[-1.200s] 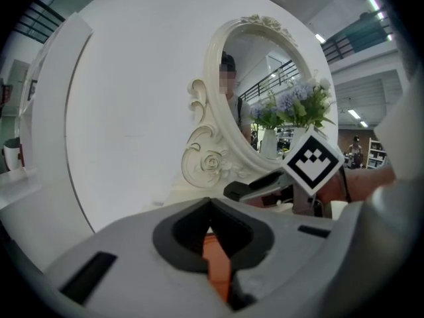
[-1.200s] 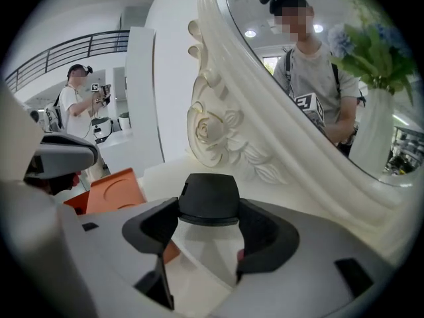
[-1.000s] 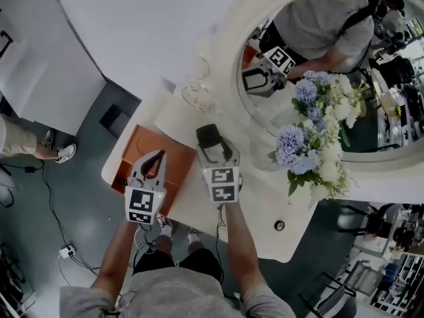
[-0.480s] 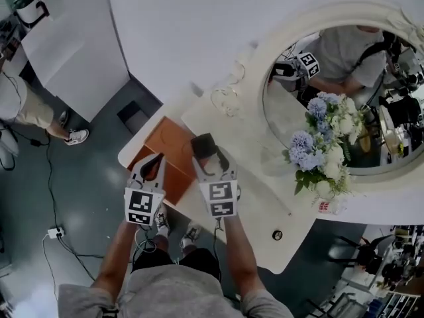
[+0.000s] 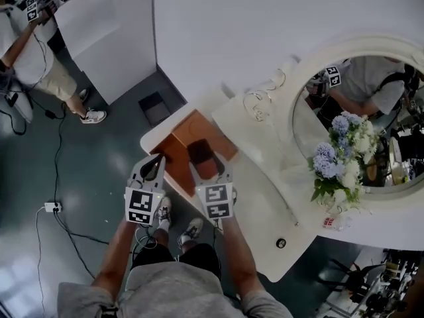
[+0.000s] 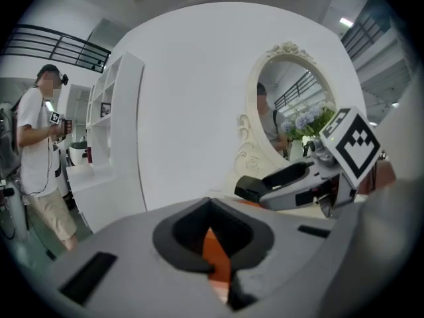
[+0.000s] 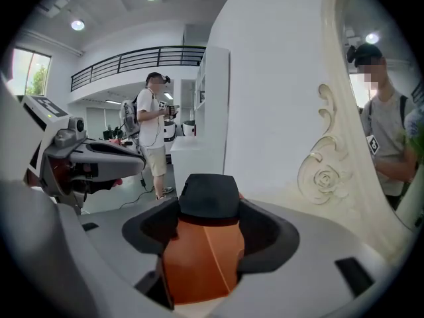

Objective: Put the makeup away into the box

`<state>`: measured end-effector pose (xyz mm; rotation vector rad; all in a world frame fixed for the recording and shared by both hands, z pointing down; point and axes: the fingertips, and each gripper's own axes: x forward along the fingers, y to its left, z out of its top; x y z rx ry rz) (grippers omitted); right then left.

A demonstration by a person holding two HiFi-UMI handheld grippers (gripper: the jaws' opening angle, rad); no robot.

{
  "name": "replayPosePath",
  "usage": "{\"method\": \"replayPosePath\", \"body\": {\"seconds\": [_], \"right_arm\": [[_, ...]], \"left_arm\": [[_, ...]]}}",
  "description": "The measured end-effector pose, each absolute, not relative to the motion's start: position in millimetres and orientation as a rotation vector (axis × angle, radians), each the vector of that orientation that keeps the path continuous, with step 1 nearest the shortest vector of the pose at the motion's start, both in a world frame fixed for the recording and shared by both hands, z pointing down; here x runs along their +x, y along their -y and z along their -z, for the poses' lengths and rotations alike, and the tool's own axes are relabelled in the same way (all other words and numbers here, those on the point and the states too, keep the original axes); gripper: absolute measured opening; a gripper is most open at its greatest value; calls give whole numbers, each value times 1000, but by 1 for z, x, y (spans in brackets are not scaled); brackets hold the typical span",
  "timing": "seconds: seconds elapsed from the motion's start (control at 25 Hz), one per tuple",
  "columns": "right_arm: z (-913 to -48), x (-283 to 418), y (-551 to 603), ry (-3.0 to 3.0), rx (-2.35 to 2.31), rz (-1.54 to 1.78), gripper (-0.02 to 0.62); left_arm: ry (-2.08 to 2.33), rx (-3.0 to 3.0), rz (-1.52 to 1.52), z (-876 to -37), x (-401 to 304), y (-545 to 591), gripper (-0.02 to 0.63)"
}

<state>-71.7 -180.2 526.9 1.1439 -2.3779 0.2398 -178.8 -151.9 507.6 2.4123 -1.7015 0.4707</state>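
An open orange box [image 5: 199, 127] sits at the left end of the white vanity top [image 5: 265, 217]. My right gripper [image 5: 203, 161] hangs over the box, shut on a black makeup case [image 5: 201, 152]. In the right gripper view the case [image 7: 210, 192] fills the gap between the jaws, with the orange box [image 7: 202, 260] below it. My left gripper [image 5: 158, 160] is at the box's near left edge; its jaws meet at the tips with nothing held. The left gripper view shows orange through the pads' hollow [image 6: 216, 257] and the right gripper holding the case [image 6: 247, 188].
An ornate white-framed round mirror [image 5: 311, 65] leans behind the vanity, with a blue and white flower bouquet [image 5: 336, 159] before it. A clear glass holder [image 5: 258, 102] stands beyond the box. A person [image 5: 36, 52] stands at the upper left; a cable and socket [image 5: 52, 207] lie on the floor.
Both grippers have moved left along the vanity. The right gripper and the black case went from above the white top to above the orange box. The left gripper stays shut.
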Motion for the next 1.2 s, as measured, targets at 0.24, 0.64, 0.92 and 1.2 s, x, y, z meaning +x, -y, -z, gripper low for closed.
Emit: {"method": "replayPosePath", "body": {"seconds": [0.24,0.64,0.92,1.2], "right_arm": [[-557,-99,165,2365,1046,-254,299],[-619,-117,154,2298,940,-321,299],[-654,-122,154,2231,883,-347,299],[-673,-127,158,2163,836,-348,299]], "left_arm": [[1745,2335,-476,-525,-204,131,2],[1737,2256,-482,-564,-222,120,2],[1713,2233,-489,-583,-230,122,2],[1694,2225,-499,-594,-238,132,2]]}}
